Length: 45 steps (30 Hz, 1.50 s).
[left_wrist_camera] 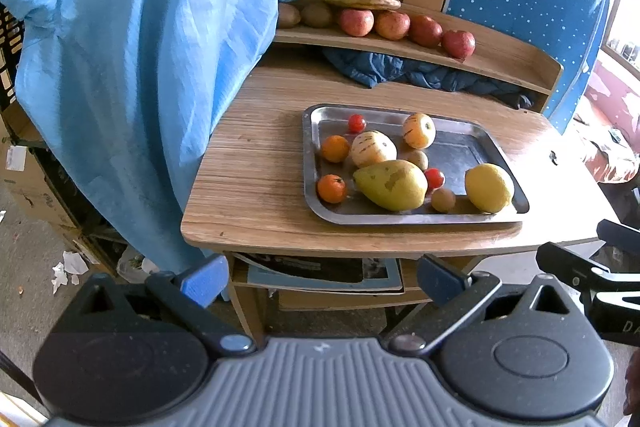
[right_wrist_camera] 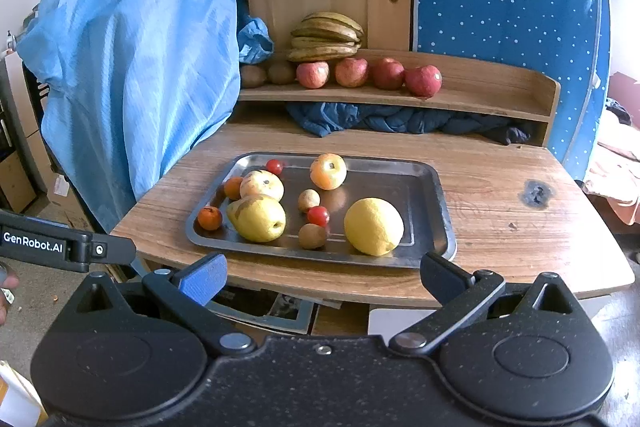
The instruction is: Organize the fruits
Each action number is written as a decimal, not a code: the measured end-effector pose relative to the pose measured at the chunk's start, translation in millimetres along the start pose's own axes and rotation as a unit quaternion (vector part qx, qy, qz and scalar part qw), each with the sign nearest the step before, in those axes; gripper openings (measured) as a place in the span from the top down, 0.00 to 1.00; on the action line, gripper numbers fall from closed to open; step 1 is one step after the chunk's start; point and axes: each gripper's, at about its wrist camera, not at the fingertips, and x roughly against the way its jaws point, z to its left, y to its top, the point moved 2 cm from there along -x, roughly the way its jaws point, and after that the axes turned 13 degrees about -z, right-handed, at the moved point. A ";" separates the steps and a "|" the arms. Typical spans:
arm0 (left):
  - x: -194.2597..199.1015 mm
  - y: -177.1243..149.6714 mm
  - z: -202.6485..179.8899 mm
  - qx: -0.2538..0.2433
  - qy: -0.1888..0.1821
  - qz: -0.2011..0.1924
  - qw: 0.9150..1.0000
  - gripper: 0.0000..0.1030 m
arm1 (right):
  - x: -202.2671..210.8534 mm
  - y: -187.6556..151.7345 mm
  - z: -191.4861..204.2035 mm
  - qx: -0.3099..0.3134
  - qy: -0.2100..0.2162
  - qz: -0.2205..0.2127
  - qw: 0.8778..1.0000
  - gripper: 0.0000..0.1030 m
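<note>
Both hand-held grippers, left (left_wrist_camera: 320, 277) and right (right_wrist_camera: 322, 279), hang spread and empty short of the surface (right_wrist_camera: 500, 195); mixed fruit sits in the steel tray (right_wrist_camera: 432, 187), oranges (right_wrist_camera: 211, 218) left, pear (right_wrist_camera: 256, 218) mid, lemon (right_wrist_camera: 373, 225) right, with bananas (right_wrist_camera: 326, 37) and apples (right_wrist_camera: 352, 71) lined on the shelf (right_wrist_camera: 480, 99). That fits sorting midway or ended, so I judge no next pick. Left view shows floor litter (left_wrist_camera: 68, 267); right view shows a dark mark (right_wrist_camera: 536, 191).
</note>
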 end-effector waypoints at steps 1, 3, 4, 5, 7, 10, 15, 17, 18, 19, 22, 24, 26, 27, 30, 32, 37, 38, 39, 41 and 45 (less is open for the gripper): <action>0.0 0.3 -0.6 0.000 0.000 -0.001 1.000 0.01 | 0.2 0.2 -0.7 0.000 -0.001 0.000 1.000 0.01; -0.4 0.9 -1.4 0.000 -0.001 -0.002 1.000 0.01 | 0.2 1.1 -1.9 0.000 -0.002 -0.001 1.000 0.01; -0.7 1.2 -2.0 0.000 -0.001 -0.002 1.000 0.01 | 0.2 1.4 -1.7 0.000 -0.002 -0.002 1.000 0.01; -0.9 1.4 -2.7 0.000 -0.001 -0.002 1.000 0.01 | 0.2 1.7 -1.8 0.001 -0.002 -0.003 1.000 0.01; -1.2 2.1 -4.0 0.000 -0.002 -0.004 1.000 0.01 | 0.4 2.2 -2.2 0.002 -0.003 -0.004 1.000 0.01; -2.1 3.1 -5.4 0.000 -0.003 -0.004 1.000 0.01 | -0.1 2.9 -4.1 0.001 -0.004 -0.005 1.000 0.01; -4.6 4.1 -8.2 -0.001 -0.005 -0.004 1.000 0.01 | -1.2 3.7 -6.8 0.001 -0.007 -0.005 1.000 0.01; -5.8 4.4 -8.5 -0.001 -0.005 -0.003 1.000 0.01 | -1.8 3.9 -7.8 0.000 -0.008 -0.005 1.000 0.01; -5.8 4.5 -8.4 -0.001 -0.005 -0.003 1.000 0.01 | -2.2 4.0 -8.2 0.000 -0.009 -0.005 1.000 0.01; -6.3 4.6 -8.4 -0.001 -0.005 -0.003 1.000 0.01 | -2.6 4.0 -8.5 0.000 -0.009 -0.004 1.000 0.01; -7.1 5.0 -9.2 -0.001 -0.005 -0.003 1.000 0.01 | -3.2 3.6 -9.3 0.000 -0.010 -0.004 1.000 0.01; -8.3 5.2 -9.4 -0.001 -0.006 -0.002 1.000 0.01 | -4.6 3.5 -9.7 0.000 -0.010 -0.003 1.000 0.01; -9.4 5.3 -10.1 -0.002 -0.007 -0.001 1.000 0.01 | -5.5 3.2 -10.3 0.000 -0.011 -0.002 1.000 0.01; -10.0 5.3 -10.7 -0.002 -0.007 0.000 1.000 0.01 | -5.0 3.3 -10.5 0.000 -0.011 -0.003 1.000 0.01; -11.7 5.9 -11.6 -0.003 -0.009 0.000 1.000 0.01 | -6.5 2.3 -12.6 -0.001 -0.013 -0.001 1.000 0.01; -12.6 6.1 -11.6 -0.003 -0.009 0.001 1.000 0.01 | -7.2 1.8 -13.4 -0.002 -0.014 0.000 1.000 0.01; -14.3 6.9 -12.7 -0.003 -0.011 0.001 1.000 0.01 | -7.5 1.9 -14.2 -0.001 -0.016 0.000 1.000 0.01; -14.6 7.1 -12.8 -0.004 -0.011 0.001 1.000 0.01 | -7.6 2.1 -14.0 -0.001 -0.016 0.000 1.000 0.01; -14.9 7.3 -13.1 -0.004 -0.011 0.001 1.000 0.01 | -7.7 2.2 -14.1 -0.001 -0.017 0.000 1.000 0.01; -15.3 7.4 -13.2 -0.004 -0.012 0.001 1.000 0.01 | -7.5 2.3 -13.9 -0.001 -0.018 -0.001 1.000 0.01; -15.8 7.4 -13.6 -0.004 -0.012 0.002 1.000 0.01 | -7.6 2.5 -13.7 -0.001 -0.018 0.000 1.000 0.01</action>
